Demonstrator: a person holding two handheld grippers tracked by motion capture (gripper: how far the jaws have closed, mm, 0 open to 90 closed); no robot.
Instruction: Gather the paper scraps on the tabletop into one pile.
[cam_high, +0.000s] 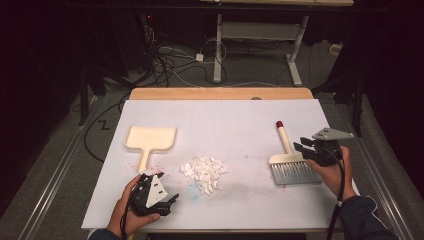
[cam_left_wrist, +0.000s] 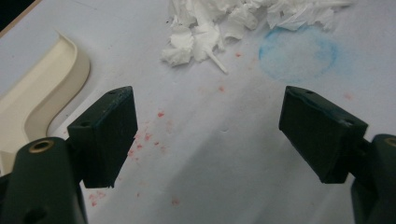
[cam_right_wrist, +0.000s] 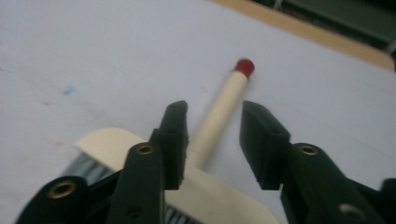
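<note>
While the sweeping job is judged barely begun, the white sheet-covered surface (cam_high: 240, 115) is noted first, with faint pink specks and a blue smudge on it. At its left lies the cream plastic dustpan (cam_high: 150, 138), handle toward the person, empty as far as can be seen. At its right lies the cream-handled hand brush with grey bristles and a red tip (cam_high: 289, 162), flat on the surface. Between the two sits the small heap of torn white paper scraps (cam_high: 203, 170), unswept. The left gripper (cam_high: 172, 200) is held low near the dustpan handle, jaws wide apart, nothing between them. The right gripper (cam_high: 301, 145) is set partly open astride the brush handle (cam_right_wrist: 219, 112); the pads are not seen pressing on it. Left to do: both tools grasped, scraps swept into the pan. Bristles are cut off in the right gripper view; whether one pad touches the handle cannot be told.
</note>
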